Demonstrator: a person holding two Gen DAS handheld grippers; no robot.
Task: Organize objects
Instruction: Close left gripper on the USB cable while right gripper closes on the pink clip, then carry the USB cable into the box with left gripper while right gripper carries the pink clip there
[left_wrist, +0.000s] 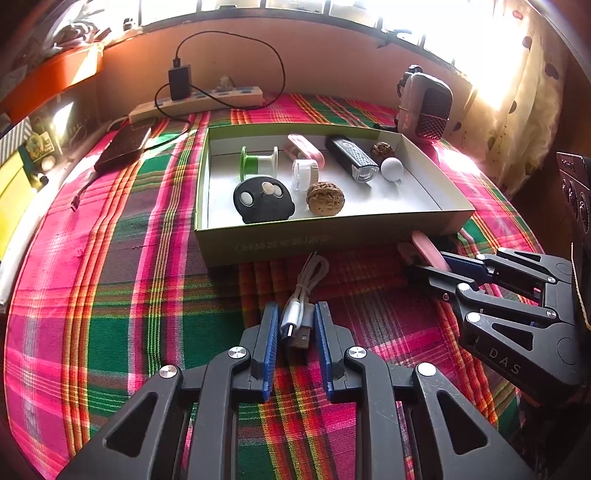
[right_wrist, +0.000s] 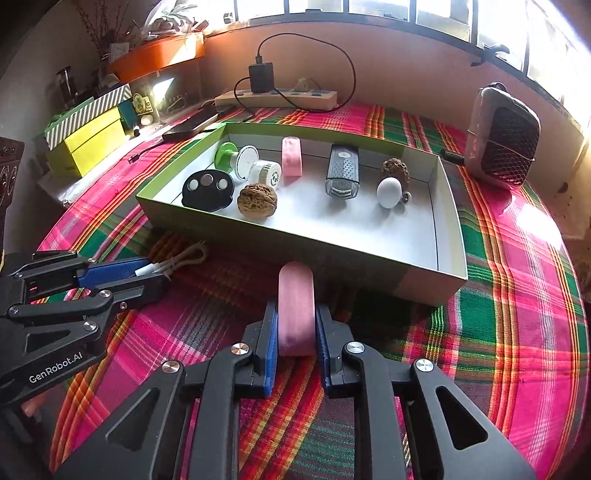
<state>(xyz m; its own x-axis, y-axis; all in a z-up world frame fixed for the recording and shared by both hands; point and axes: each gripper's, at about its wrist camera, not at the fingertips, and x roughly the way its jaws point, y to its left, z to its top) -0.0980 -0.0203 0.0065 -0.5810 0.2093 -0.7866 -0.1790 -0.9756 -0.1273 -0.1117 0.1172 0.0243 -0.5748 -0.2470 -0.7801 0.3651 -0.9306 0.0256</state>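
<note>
While both grippers rest low over the plaid cloth (left_wrist: 110, 295), we note that each one grips an item just outside the near wall of the green box (left_wrist: 295, 240). The left gripper (left_wrist: 295, 332) has its blue pads pressed on the plugs of a bundled white cable (left_wrist: 306, 284), which lies on the cloth. The right gripper (right_wrist: 296, 332) is clamped on a pink eraser (right_wrist: 296, 306) whose far end touches or nearly touches the box wall. We read "GenRobot.AI" on the left gripper's body in the right wrist view, and "DAS" on the right gripper's body in the left wrist view. Pale print runs along the box wall, but we cannot read it. Inside the box lie a walnut (right_wrist: 256, 201), a black fob (right_wrist: 208, 190), a green spool (right_wrist: 226, 153), a bike light (right_wrist: 342, 173) and a white ball (right_wrist: 388, 192).
</note>
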